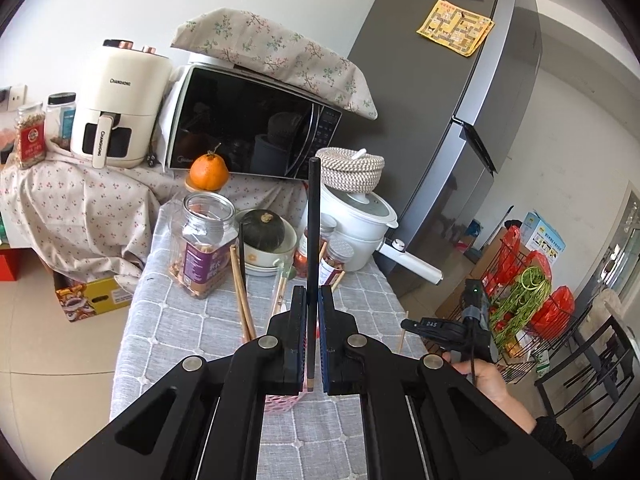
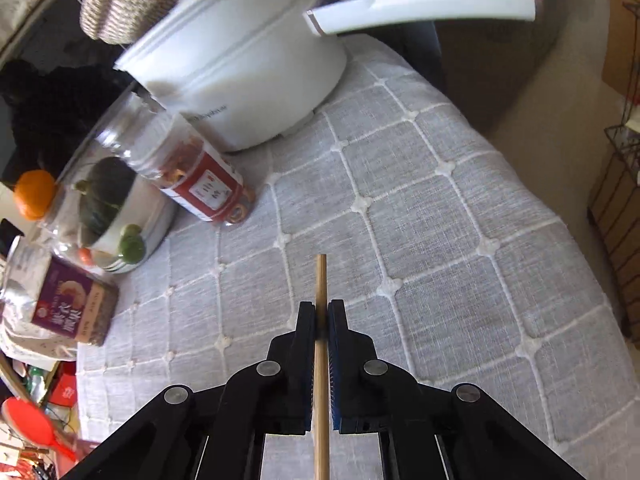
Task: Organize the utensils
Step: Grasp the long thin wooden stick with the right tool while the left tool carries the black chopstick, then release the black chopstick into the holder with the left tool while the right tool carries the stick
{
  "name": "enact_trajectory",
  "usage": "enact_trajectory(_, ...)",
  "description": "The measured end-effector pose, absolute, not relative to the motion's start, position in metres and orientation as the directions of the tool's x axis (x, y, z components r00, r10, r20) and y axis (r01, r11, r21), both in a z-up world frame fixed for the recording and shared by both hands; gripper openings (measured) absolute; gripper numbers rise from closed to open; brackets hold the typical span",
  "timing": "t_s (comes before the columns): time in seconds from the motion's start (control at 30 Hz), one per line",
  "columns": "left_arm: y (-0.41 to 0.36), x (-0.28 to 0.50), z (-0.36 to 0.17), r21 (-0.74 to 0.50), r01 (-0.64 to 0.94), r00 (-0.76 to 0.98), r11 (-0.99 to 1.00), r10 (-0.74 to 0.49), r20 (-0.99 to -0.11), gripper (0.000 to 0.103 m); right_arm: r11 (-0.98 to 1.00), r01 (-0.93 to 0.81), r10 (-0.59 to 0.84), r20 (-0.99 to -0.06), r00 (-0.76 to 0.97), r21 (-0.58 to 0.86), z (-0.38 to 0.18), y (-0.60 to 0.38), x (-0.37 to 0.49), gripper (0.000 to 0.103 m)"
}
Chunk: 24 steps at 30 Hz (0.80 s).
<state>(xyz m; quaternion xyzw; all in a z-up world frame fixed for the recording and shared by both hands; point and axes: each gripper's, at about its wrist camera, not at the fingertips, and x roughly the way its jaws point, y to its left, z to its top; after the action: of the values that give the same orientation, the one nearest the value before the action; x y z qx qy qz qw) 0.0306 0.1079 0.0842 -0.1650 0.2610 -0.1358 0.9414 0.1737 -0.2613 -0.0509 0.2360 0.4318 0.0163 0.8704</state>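
Observation:
My left gripper (image 1: 312, 294) is shut on a black chopstick (image 1: 314, 216) that sticks up and forward above the grey checked tablecloth (image 1: 192, 320). Wooden chopsticks (image 1: 241, 292) and another black chopstick (image 1: 242, 246) stand in a pink mesh holder (image 1: 280, 402) just below the gripper. My right gripper (image 2: 320, 307) is shut on a wooden chopstick (image 2: 321, 280) above the tablecloth (image 2: 440, 240). It also shows in the left wrist view (image 1: 448, 328), at the table's right edge, with the wooden chopstick (image 1: 401, 336) hanging from it.
At the table's back stand a white pot with a long handle (image 2: 248, 60), a red-label jar (image 2: 200, 176), a purple-label jar (image 1: 204, 240) and a bowl with a green squash (image 1: 264, 236). Microwave (image 1: 248, 124), fridge (image 1: 440, 120); wire rack (image 1: 520, 300) to the right.

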Motion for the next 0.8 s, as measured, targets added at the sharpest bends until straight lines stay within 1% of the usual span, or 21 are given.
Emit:
enact_trajectory(0.23,0.105,0.027,0.085,-0.337,0.114,0.864,0.935,-0.261,-0.43,0.005,0.911,0.042,0.248,-0.626,0.74,0.411,0.015,-0.231,0.117,0.004)
enact_trajectory(0.43,0.101,0.034,0.076,-0.307,0.079,0.875,0.949,-0.214,-0.434,0.005,0.92,-0.054,0.266,-0.519,0.812,0.387,0.055,-0.217,0.078,0.004)
enact_trajectory(0.67,0.09,0.061,0.055,-0.285,0.076,0.834,0.956,-0.218,-0.507,0.005,0.908,-0.117,0.302,-0.436,0.848,0.401,0.079,-0.214,0.064,0.004)
enact_trajectory(0.8,0.085,0.075,0.039,-0.283,0.068,0.806,0.957,-0.22,-0.55,0.005,0.906,-0.135,0.31,-0.411,0.857,0.402,0.086,-0.211,0.061,0.004)
